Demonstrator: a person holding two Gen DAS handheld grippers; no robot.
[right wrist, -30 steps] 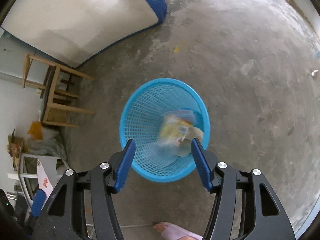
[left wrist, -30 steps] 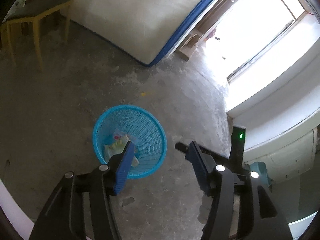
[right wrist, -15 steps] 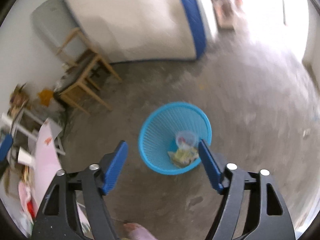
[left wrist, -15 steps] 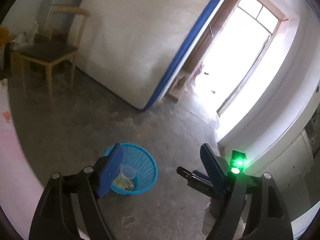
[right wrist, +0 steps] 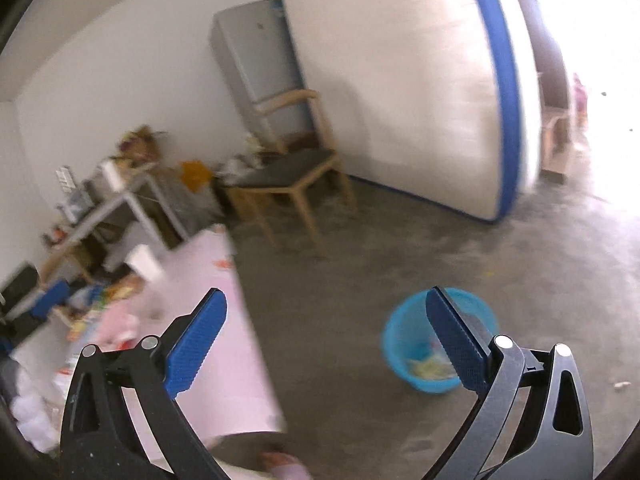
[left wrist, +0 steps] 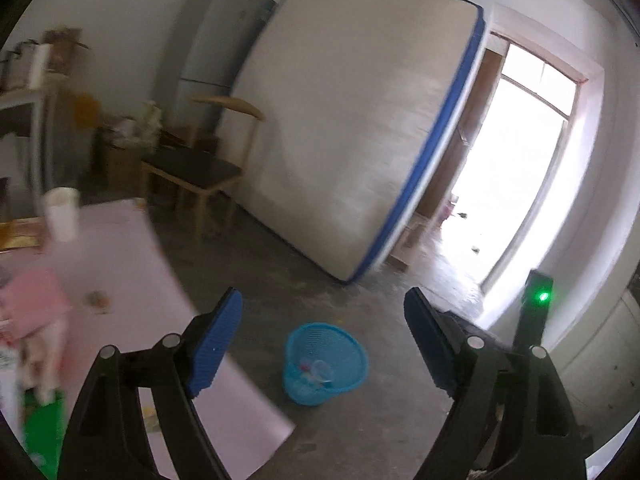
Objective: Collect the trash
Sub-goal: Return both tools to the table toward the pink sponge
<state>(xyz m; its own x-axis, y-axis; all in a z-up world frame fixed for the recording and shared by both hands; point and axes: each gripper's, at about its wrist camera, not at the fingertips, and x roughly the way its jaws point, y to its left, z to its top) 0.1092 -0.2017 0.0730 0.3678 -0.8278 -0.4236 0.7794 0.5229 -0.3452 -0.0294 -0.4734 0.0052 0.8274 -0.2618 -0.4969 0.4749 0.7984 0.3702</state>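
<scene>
Both of my grippers have swung up from above the blue basket, now low between the left gripper jaws and behind the right gripper's right jaw. Wrappers and a cup lie inside it. Both jaws have just been opening, nothing between them; more litter probably waits on the pink table behind the left jaws.

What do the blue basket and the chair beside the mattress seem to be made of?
Basket: likely moulded plastic, judging by its uniform bright blue and fine open mesh wall. Chair: pale wooden frame, seemingly unpainted, with a dark flat seat, possibly padded; blur leaves that open.
</scene>
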